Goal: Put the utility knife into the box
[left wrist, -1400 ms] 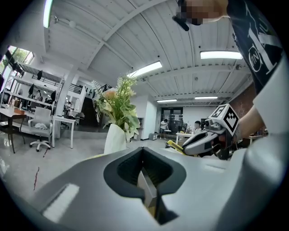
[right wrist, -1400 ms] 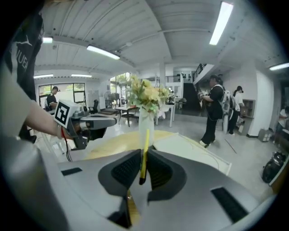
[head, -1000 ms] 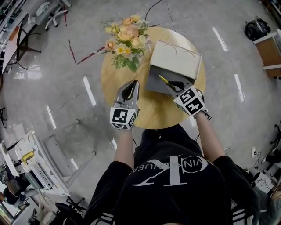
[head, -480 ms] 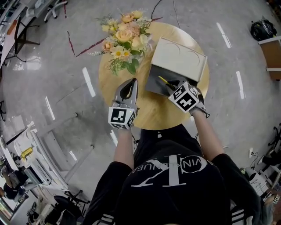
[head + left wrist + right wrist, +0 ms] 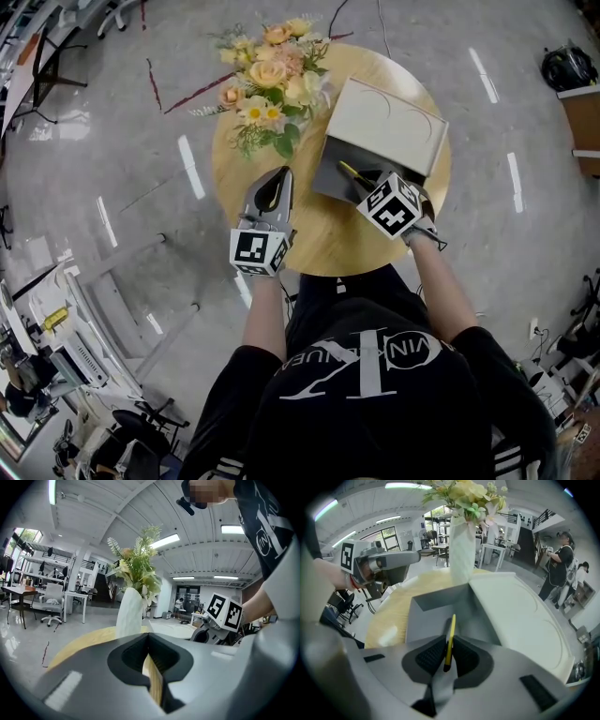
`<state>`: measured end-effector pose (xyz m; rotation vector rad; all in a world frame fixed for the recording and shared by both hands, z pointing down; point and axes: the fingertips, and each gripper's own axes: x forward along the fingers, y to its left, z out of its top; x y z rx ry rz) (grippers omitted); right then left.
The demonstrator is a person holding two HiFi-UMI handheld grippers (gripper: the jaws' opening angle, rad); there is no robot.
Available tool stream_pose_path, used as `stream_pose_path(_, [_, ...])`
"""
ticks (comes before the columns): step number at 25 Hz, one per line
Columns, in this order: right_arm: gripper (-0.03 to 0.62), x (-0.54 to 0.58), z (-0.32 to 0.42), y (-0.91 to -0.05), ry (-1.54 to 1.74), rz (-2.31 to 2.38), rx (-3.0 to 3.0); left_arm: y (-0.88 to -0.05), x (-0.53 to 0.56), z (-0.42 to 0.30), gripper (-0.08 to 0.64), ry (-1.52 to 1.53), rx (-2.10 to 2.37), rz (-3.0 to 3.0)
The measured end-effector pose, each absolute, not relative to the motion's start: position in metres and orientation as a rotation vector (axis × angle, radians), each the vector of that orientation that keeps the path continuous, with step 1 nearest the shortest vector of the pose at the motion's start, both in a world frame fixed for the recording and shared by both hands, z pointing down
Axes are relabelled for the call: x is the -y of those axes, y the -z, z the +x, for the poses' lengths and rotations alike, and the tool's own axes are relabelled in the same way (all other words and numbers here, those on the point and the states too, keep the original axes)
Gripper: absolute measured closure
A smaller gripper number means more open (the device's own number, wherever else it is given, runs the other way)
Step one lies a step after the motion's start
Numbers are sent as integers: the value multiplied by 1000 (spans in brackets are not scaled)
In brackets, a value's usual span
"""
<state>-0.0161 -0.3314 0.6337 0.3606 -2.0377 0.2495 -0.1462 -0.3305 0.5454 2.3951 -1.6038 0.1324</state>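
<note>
Right gripper (image 5: 367,183) clamped on knife (image 5: 450,634), poised over open box (image 5: 326,178) at upper right, prob. for a straight drop-in; left gripper (image 5: 279,183), jaws together w/ nothing in them, parked mid-table (image 5: 328,244) out of the way.

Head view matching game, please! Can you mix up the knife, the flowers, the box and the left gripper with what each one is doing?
Things:
1. utility knife
2. flowers
3. box
4. left gripper

States:
A. jaws together, holding nothing
B. standing in a white vase
C. open, grey inside
D. pinched in the right gripper

Pairs: 1-D, 2-B, 3-C, 4-A.
</note>
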Motion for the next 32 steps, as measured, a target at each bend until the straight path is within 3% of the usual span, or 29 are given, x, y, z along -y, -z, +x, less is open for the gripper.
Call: stream_pose_path(32, [569, 321, 5, -577, -308, 631, 2175, -514, 310, -137, 551, -116, 1565, 2494])
